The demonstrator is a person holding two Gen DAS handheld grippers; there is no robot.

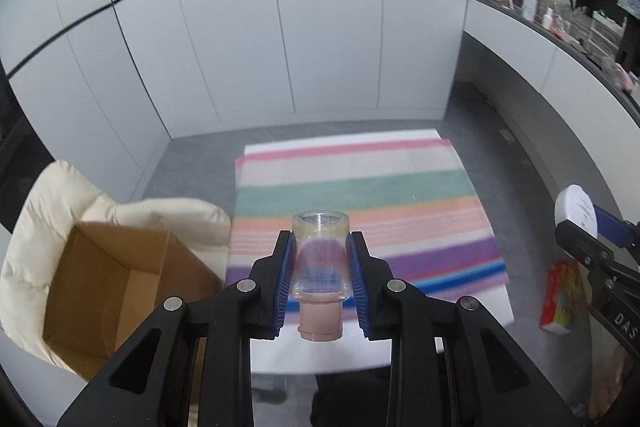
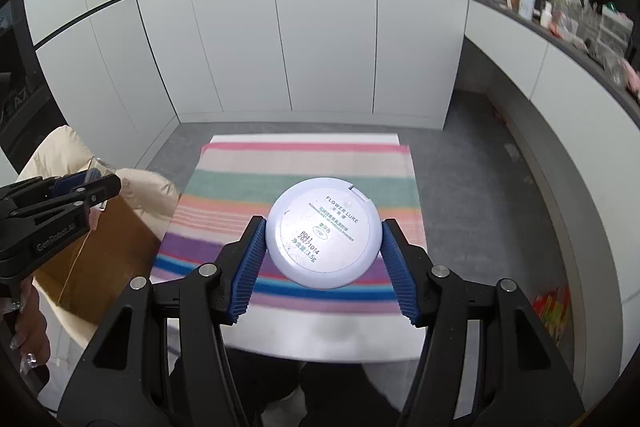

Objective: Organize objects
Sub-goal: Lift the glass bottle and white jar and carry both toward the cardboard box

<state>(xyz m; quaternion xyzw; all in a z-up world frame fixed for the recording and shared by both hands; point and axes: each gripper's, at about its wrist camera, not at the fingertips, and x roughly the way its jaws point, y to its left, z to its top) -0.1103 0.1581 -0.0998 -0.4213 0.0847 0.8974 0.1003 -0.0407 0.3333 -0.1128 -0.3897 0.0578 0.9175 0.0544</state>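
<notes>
Bottle point(image 1: 319, 259), cap toward the wrist, sits clamped in the left gripper point(image 1: 320, 267); the right gripper point(image 2: 322, 243) pinches a round compact point(image 2: 323, 231) by its rim. Both hang above the striped towel point(image 1: 360, 187), probably bound for the cardboard box point(image 1: 120, 287) to their left.

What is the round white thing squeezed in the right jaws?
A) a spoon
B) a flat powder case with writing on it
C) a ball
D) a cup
B: the right gripper is shut on a flat, round powder case with printed words on its face, above the striped cloth.
</notes>
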